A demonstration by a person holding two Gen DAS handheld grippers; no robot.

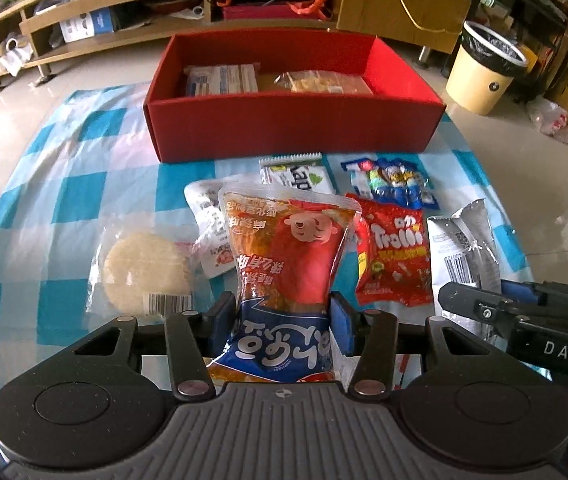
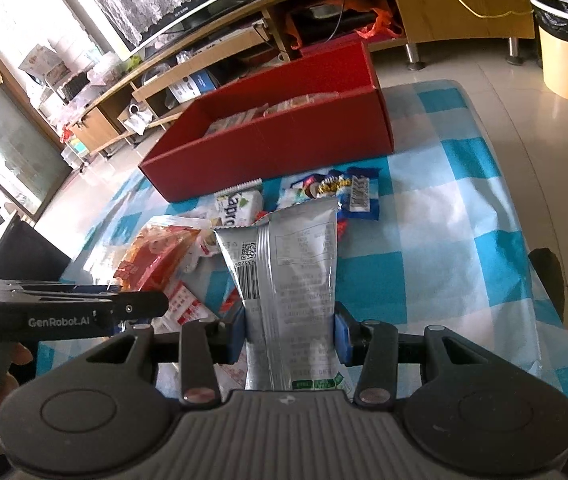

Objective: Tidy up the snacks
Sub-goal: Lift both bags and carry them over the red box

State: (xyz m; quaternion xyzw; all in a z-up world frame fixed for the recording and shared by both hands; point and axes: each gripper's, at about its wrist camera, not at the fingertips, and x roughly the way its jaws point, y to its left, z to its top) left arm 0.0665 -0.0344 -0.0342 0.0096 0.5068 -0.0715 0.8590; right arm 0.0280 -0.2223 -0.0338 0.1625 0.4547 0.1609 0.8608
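Snacks sit in both my grippers at once. My left gripper [image 1: 284, 320] has its blue fingers [image 1: 342, 320] pressed in on the lower part of a red and orange snack bag [image 1: 284, 264], which stands upright between them and bulges above the pinch. My right gripper [image 2: 290, 336] has its fingers [image 2: 342, 338] closed narrowly on a silver packet [image 2: 288, 280], barcode side facing me, held upright too; the same packet [image 1: 460, 248] and the black tip of that gripper show at the right edge of my left view.

Just beyond, on the desk [image 1: 64, 200] with its blue and white checked cloth, lies a round rice cracker [image 1: 144, 272] in a clear wrapper on the left, with a white pouch [image 1: 208, 232] partly hidden behind my red bag. To the right lies a red gummy bag [image 1: 396, 260]. Farther on are a white and green wafer pack [image 1: 296, 172] and a blue candy packet [image 1: 396, 184], side by side and apart.

Past them stands an open red box [image 1: 292, 124], its near wall close to the wafer pack. Inside, a pale blue pack [image 1: 220, 80] lies on the left and a clear bag of yellowish biscuits [image 1: 316, 80] on the right. Behind the desk, on the floor, stands a cream bin [image 1: 484, 68] with a black liner.
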